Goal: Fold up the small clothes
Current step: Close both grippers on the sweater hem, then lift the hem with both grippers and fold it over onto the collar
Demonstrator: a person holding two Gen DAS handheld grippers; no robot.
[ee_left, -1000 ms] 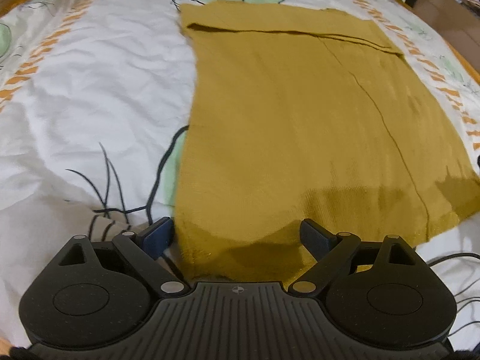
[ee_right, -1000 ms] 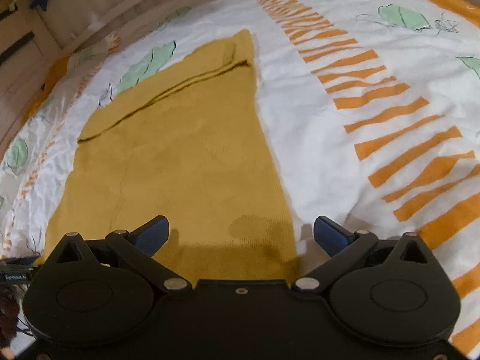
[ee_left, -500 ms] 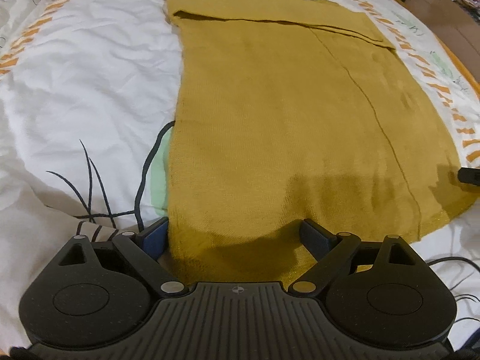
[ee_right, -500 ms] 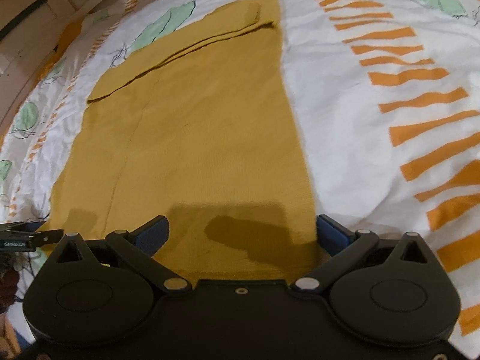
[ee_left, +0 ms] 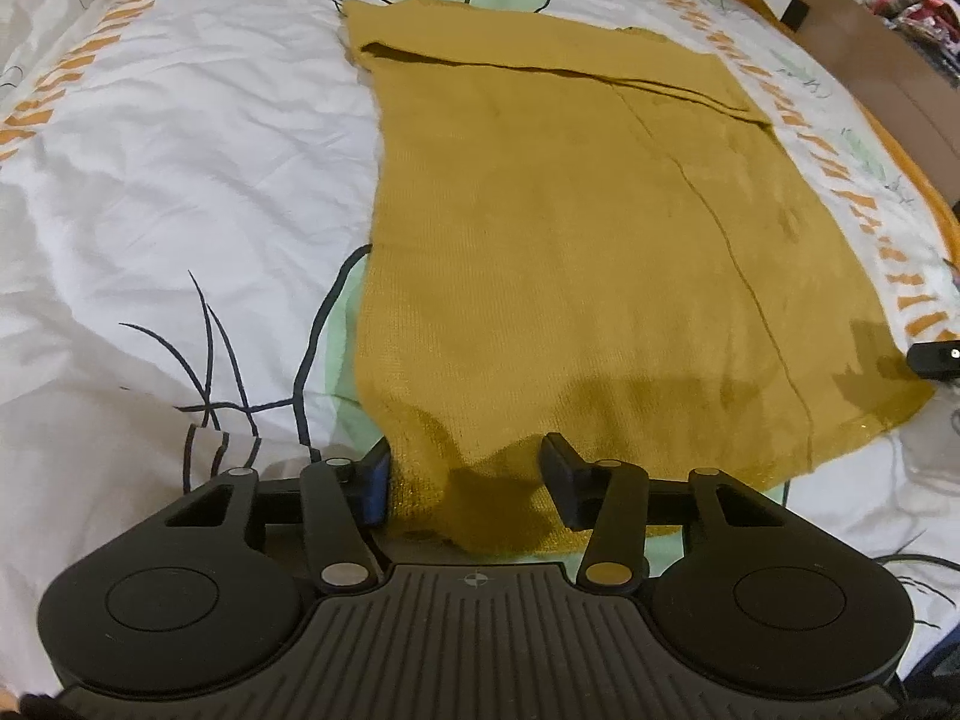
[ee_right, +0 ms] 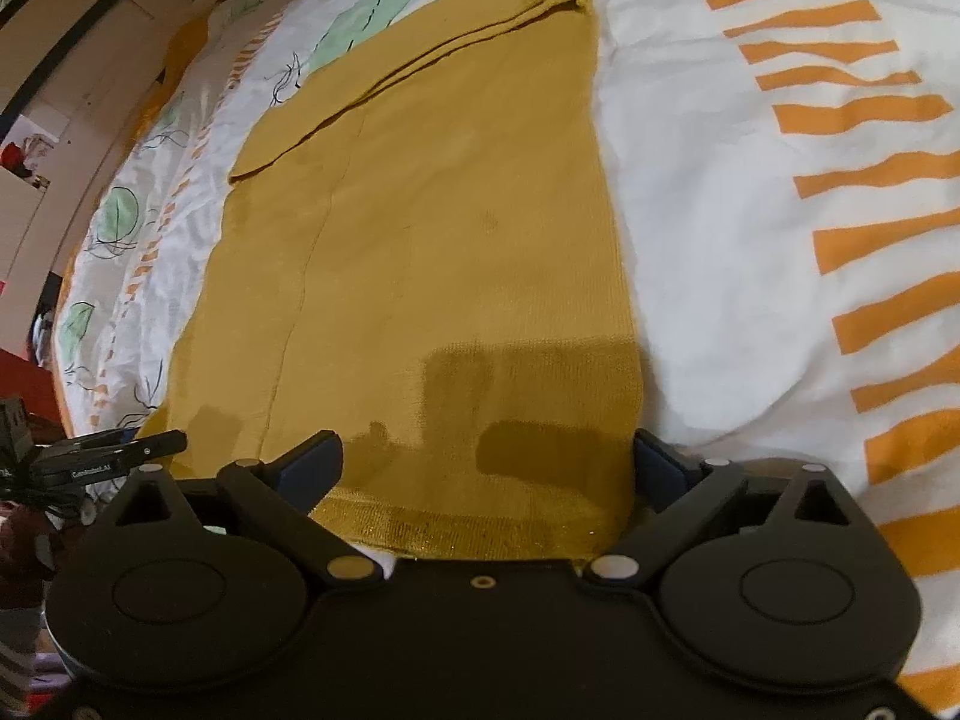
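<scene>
A mustard-yellow knit garment [ee_left: 570, 228] lies flat on the bed, its far end folded over in a band; it also shows in the right wrist view [ee_right: 432, 240]. My left gripper [ee_left: 465, 480] is open but narrowed, its jaws straddling the near left corner of the hem, where the cloth bunches up between them. My right gripper [ee_right: 486, 468] is wide open, its jaws straddling the near right corner of the hem. The right gripper's fingertip [ee_left: 936, 357] shows at the right edge of the left wrist view.
The bed cover [ee_left: 180, 180] is white with green leaves and orange stripes [ee_right: 840, 120]. A wooden bed frame [ee_left: 870, 48] runs along the far right. The left gripper's fingertips [ee_right: 120, 450] and cables show at the left edge of the right wrist view.
Both grippers have moved forward onto the near hem. The left jaws have closed partway and the cloth has bunched between them. The right jaws stay wide.
</scene>
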